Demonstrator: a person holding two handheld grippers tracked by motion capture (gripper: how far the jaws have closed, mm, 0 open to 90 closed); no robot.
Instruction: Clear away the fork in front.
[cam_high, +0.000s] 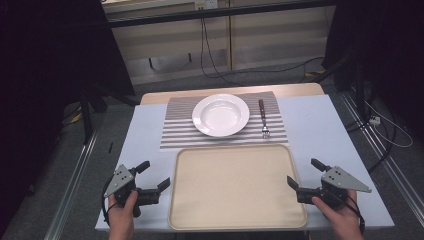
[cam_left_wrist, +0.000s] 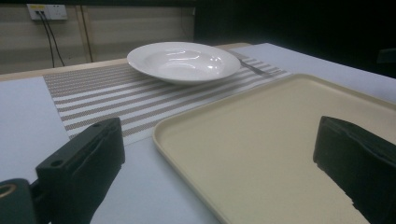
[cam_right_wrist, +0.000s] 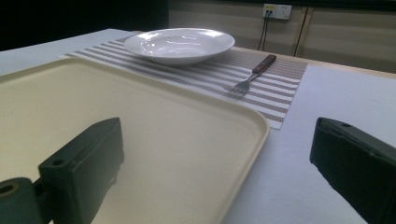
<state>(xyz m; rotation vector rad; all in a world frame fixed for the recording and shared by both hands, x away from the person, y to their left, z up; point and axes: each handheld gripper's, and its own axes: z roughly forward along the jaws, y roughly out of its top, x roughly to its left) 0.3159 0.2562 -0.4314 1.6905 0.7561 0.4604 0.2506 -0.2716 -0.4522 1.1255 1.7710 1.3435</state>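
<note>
Approach step: left hand-held gripper (cam_high: 154, 175) and right hand-held gripper (cam_high: 303, 172), both released and empty, flank the bare tray (cam_high: 235, 220) at the worktop's (cam_high: 320, 125) near edge; next move likely calls for closing on its rims.

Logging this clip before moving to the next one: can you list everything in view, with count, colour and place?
tray: 1, beige, near edge of the table, between the two grippers, nothing on it
plate: 1, white, on the placemat beyond the tray
fork: 1, metal with a dark brown handle, on the placemat right of the plate, tines toward the person
placemat: 1, grey and white striped, far side of the tray
table: 1, pale blue-white top with a wooden far edge
wall socket: 1, white, on the back wall, cables plugged in
left hand-held gripper: 1, black, left of the tray, jaws apart
right hand-held gripper: 1, black, right of the tray, jaws apart
</note>
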